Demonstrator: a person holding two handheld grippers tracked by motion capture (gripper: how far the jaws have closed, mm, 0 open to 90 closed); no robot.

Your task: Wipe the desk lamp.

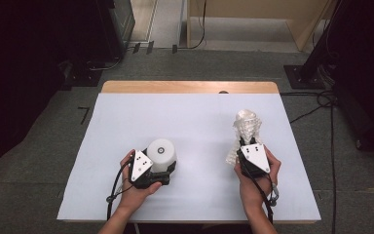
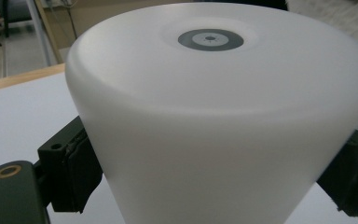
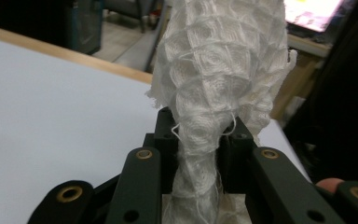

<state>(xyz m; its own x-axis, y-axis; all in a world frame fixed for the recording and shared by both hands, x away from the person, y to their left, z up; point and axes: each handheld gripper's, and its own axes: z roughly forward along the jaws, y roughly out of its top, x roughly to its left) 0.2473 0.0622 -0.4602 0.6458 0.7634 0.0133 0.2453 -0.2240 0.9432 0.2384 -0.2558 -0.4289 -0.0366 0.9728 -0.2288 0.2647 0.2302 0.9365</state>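
the left gripper [image 1: 159, 171] clamps the lower body of a smooth white plastic cone-shaped shade with a grey ring on its flat top [image 1: 161, 154], standing at the front left of the white table [image 1: 195, 122]. the right gripper [image 1: 250, 146] has its jaws narrowed onto a bunched white waffle-weave cloth [image 1: 246, 127], held up at the front right of the table. the risks, as i judge them — the shade's slick, tapered wall could slide out of the left jaws if wiped hard, and the cloth, pinched by a thin gathered neck, could pull free or trail loose threads.
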